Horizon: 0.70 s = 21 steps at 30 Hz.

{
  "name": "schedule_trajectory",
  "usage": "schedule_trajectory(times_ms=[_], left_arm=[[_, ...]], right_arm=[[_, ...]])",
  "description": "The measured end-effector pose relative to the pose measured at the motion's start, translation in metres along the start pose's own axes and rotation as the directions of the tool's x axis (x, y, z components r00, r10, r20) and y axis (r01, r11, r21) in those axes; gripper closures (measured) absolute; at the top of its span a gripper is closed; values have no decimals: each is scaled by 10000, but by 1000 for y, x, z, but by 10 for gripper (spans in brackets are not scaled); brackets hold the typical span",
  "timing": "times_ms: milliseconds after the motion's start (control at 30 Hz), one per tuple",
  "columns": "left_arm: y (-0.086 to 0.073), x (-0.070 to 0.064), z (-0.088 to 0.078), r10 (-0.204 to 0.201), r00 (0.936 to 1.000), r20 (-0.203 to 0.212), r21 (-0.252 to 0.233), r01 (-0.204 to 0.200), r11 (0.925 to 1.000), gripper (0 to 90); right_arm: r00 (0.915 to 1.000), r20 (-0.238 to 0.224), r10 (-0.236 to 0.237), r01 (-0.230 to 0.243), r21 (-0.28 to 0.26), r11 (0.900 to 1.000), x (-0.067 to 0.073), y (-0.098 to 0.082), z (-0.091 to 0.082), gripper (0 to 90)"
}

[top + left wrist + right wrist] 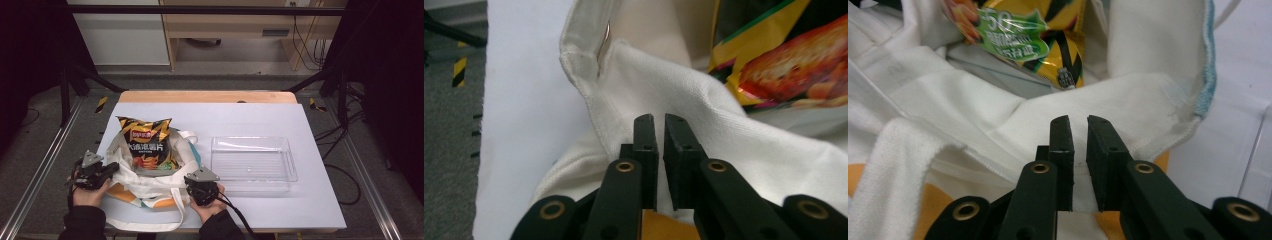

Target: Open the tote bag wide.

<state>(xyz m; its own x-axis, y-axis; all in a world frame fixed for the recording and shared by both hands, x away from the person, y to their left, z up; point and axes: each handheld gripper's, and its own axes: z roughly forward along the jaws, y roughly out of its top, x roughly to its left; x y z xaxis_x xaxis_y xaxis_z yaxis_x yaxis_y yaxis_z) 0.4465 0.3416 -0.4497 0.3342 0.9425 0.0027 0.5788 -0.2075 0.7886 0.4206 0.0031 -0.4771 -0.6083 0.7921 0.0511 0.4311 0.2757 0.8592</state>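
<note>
Both grippers sit at the near edge of the white tote bag [150, 185], the left gripper [659, 131] and right gripper [1078, 131] each with jaws a narrow slit apart, cloth in the gap, not pinched. The chip bag [146, 145] stands in the tote's mouth, with the clear tray [252, 162] just right of the tote.

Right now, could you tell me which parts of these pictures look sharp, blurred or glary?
High view: evenly lit table, dark corners, soft glare on the clear tray. Left gripper view: white tote bag cloth fairly sharp, chip bag blurred. Right gripper view: the chip bag's foil shines and its print is smeared.
</note>
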Motion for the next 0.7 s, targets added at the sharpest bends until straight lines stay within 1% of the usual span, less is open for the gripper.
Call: schedule_trajectory(times_ms=[33,100,200,233,267,300,333,367,400,433,467,533,600,700], left_arm=[[1,0,-3,-59,10000,20,-130,59,9999,818],[5,0,-12,-178,9997,160,-645,188,9977,792],[10,-2,-21,-318,9990,306,-1147,351,9928,752],[11,-3,-24,-297,9990,324,-1312,337,9908,740],[13,-4,-27,-263,9988,417,-1393,319,9897,722],[16,-6,-30,-256,9979,602,-1508,345,9880,696],[17,-6,-32,-235,9977,642,-1568,333,9871,665],[19,-7,-34,-294,9968,743,-1649,414,9854,645],[20,-8,-35,-292,9966,771,-1692,419,9847,616],[22,-9,-38,-312,9969,728,-1844,442,9819,592],[23,-9,-40,-314,9969,715,-1924,447,9803,554],[26,-10,-43,-293,9972,681,-2052,427,9778,507],[28,-10,-48,-283,9972,699,-2230,433,9739,462],[32,-11,-56,-279,9969,737,-2544,458,9660,417]], right_arm=[[10000,-32,-40,39,-54,10000,1,2,-1,791],[9998,-161,-98,94,-268,9996,2,6,-4,769],[9995,-298,-129,113,-542,9985,2,13,-9,734],[9992,-371,-127,102,-671,9977,2,15,-11,720],[9989,-445,-125,90,-792,9968,1,18,-14,708],[9987,-493,-153,108,-900,9959,1,20,-16,695],[9983,-565,-169,109,-1049,9944,2,24,-19,671],[9980,-609,-183,115,-1112,9937,1,25,-20,656],[9975,-672,-199,119,-1167,9931,1,28,-22,637],[9973,-707,-196,110,-1209,9926,1,29,-23,622],[9972,-713,-211,115,-1325,9911,1,33,-25,598],[9970,-734,-237,130,-1437,9895,0,37,-27,567],[9973,-689,-255,140,-1618,9867,-1,43,-30,516],[9973,-692,-238,109,-1813,9834,-3,51,-34,442]])
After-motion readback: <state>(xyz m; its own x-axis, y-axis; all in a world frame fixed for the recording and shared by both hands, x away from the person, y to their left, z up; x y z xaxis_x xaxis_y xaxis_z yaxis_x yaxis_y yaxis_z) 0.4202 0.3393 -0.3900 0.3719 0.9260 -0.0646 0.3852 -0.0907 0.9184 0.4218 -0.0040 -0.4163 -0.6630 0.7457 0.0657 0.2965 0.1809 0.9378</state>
